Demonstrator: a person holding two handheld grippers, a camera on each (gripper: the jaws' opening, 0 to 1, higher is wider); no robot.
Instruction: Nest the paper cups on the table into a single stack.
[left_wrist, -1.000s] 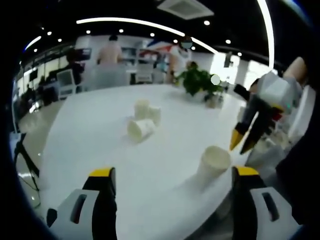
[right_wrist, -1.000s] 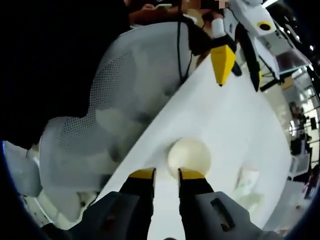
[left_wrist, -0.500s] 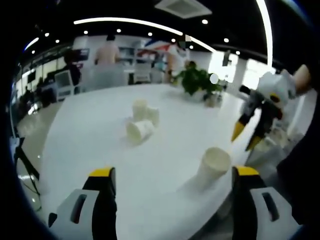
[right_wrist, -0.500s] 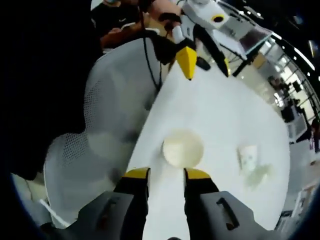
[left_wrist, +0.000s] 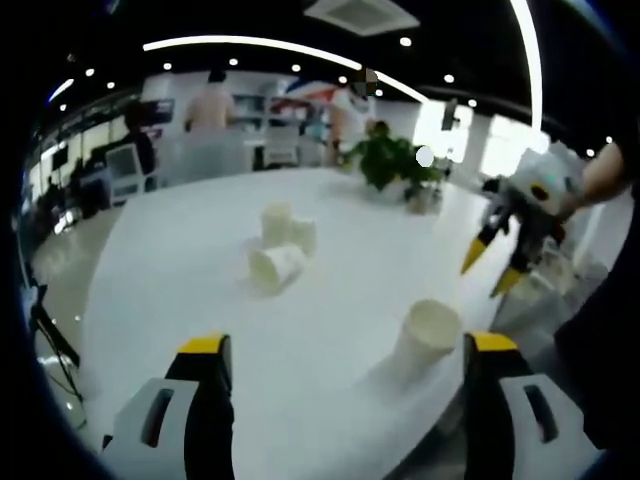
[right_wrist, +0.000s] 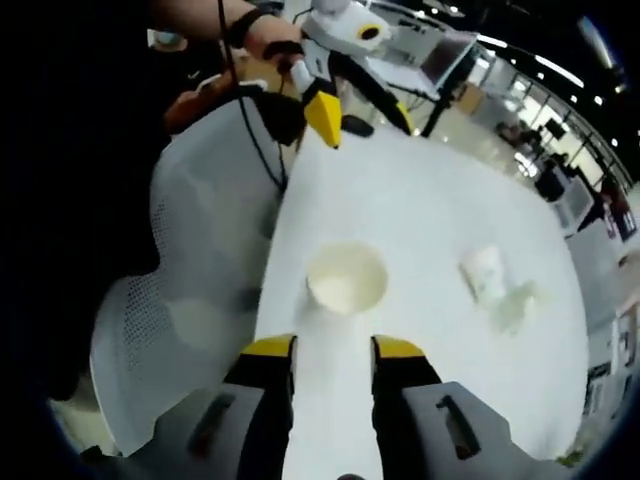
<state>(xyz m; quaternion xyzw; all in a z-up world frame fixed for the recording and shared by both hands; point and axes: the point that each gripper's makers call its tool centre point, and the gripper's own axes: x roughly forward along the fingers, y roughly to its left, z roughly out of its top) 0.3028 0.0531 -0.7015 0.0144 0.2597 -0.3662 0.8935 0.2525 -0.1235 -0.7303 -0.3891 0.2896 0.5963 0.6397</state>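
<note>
on the white table (left_wrist: 200, 280): one paper cup (left_wrist: 426, 338) upright near the edge, between the wide-apart yellow tips of the left gripper (left_wrist: 340, 345); well apart, a cup on its side (left_wrist: 276, 267) just before two upright cups (left_wrist: 288, 227). over the near cup (right_wrist: 346, 277), the right gripper (right_wrist: 334, 347), tips a little apart and holding nothing. beside the table edge, a mesh chair (right_wrist: 190, 280).

White table (left_wrist: 180, 270) bears paper cups (left_wrist: 283, 245) (one tipped) and plant (left_wrist: 392, 165).
</note>
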